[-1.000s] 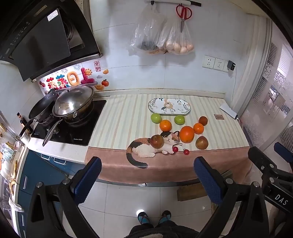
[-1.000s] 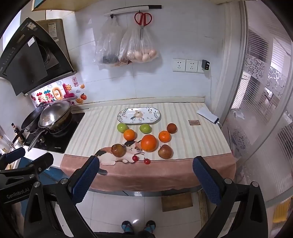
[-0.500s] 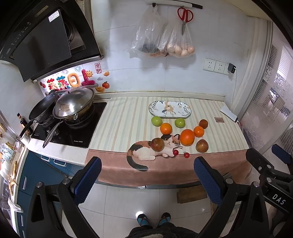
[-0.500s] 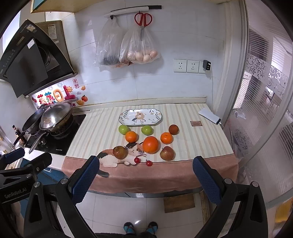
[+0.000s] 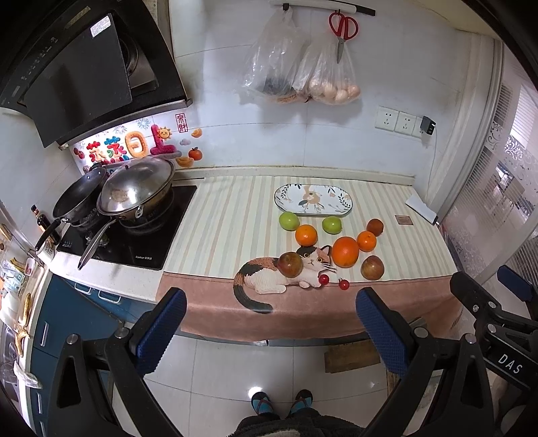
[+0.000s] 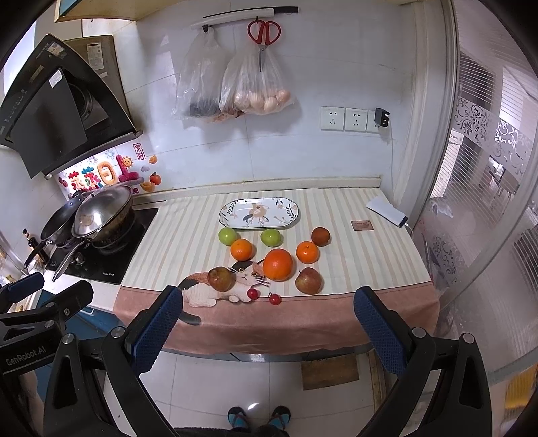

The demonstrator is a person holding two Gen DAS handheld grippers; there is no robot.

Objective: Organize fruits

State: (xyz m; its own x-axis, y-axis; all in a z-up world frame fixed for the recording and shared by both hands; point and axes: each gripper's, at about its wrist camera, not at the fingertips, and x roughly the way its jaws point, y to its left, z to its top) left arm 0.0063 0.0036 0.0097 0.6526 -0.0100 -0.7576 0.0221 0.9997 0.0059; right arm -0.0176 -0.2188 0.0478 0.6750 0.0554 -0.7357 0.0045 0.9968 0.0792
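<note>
Several fruits lie on the striped counter cloth: a big orange (image 5: 345, 251) (image 6: 277, 264), smaller oranges (image 6: 241, 249), two green apples (image 6: 227, 235), reddish-brown apples (image 6: 221, 278) and two cherries (image 6: 253, 293). Behind them sits an oval patterned plate (image 5: 312, 199) (image 6: 259, 213), with nothing on it. My left gripper (image 5: 269, 327) and right gripper (image 6: 267, 327) both hang open over the floor, in front of the counter edge and short of the fruit. Neither holds anything.
A stove (image 5: 131, 232) with two pans (image 5: 136, 188) fills the counter's left end. Bags and scissors (image 6: 264, 32) hang on the wall. A white power bank (image 6: 386, 211) and a small brown card lie at the right. The person's feet (image 6: 259, 415) stand on the tiled floor below.
Both views have drawn slightly nearer and higher toward the counter. The fruit has not moved, and both grippers stay open.
</note>
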